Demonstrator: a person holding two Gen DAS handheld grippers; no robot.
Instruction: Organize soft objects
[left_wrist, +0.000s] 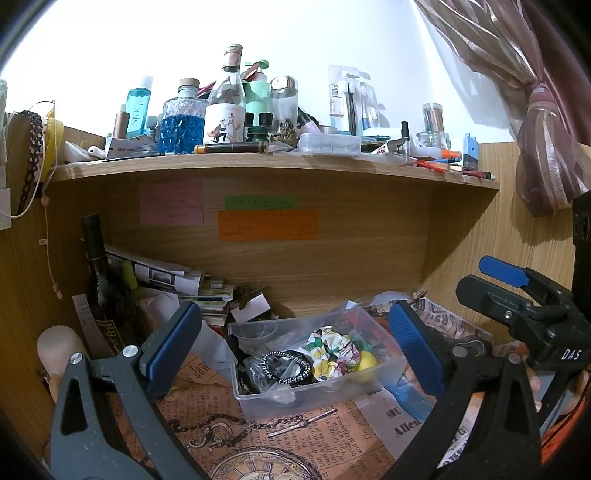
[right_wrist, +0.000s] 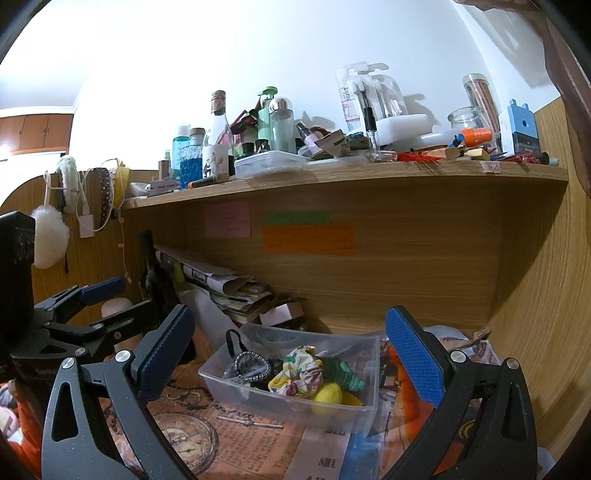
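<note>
A clear plastic bin sits on the newspaper-covered desk under the shelf. In it lie a floral scrunchie, a green scrunchie, a yellow soft ball and a black beaded band. My left gripper is open and empty, its jaws either side of the bin, a little in front. My right gripper is open and empty, also framing the bin. The right gripper also shows at the right edge of the left wrist view.
A wooden shelf above is crowded with bottles and jars. Stacked papers and a dark bottle stand at the back left. A white pompom and headbands hang on the left wall. A curtain hangs right.
</note>
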